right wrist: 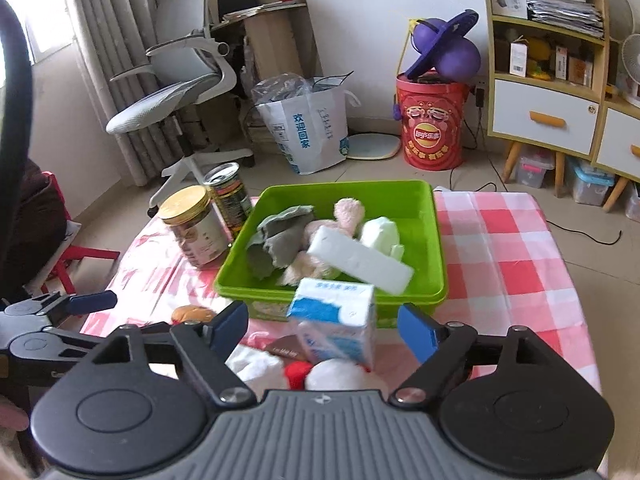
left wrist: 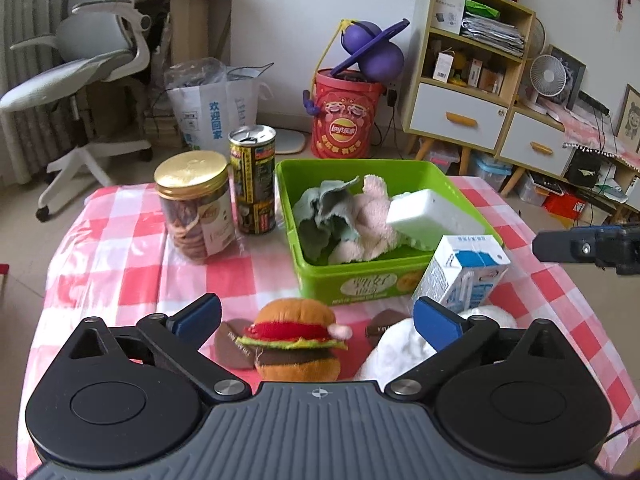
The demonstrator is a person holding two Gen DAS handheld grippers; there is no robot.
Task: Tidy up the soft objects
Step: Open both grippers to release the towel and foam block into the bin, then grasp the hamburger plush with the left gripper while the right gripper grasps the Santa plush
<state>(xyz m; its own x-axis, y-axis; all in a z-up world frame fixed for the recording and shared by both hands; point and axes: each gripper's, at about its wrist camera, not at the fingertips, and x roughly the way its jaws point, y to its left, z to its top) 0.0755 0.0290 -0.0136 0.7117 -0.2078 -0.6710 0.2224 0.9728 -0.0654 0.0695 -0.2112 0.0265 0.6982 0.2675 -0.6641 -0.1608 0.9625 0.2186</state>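
A green bin (left wrist: pixel 352 286) (right wrist: pixel 434 248) on the checked table holds a grey-green cloth (left wrist: pixel 326 212) (right wrist: pixel 280 236), a pink plush (left wrist: pixel 374 216) (right wrist: pixel 348 212) and a white sponge block (left wrist: pixel 434 216) (right wrist: pixel 360 260). A plush hamburger (left wrist: pixel 298 338) (right wrist: pixel 194 314) lies between the fingers of my open left gripper (left wrist: pixel 318 320), not gripped. A white plush (left wrist: pixel 404 346) (right wrist: pixel 340 376) lies by the left gripper's right finger and under my open right gripper (right wrist: pixel 324 330). The right gripper also shows at the left wrist view's right edge (left wrist: pixel 588 246).
A milk carton (left wrist: pixel 462 276) (right wrist: pixel 336 324) stands in front of the bin. A cookie jar (left wrist: pixel 196 208) (right wrist: pixel 196 226) and a can (left wrist: pixel 254 180) (right wrist: pixel 230 196) stand left of the bin. Brown packets (left wrist: pixel 232 344) lie by the hamburger. A chair, bags, red bucket and shelves stand beyond the table.
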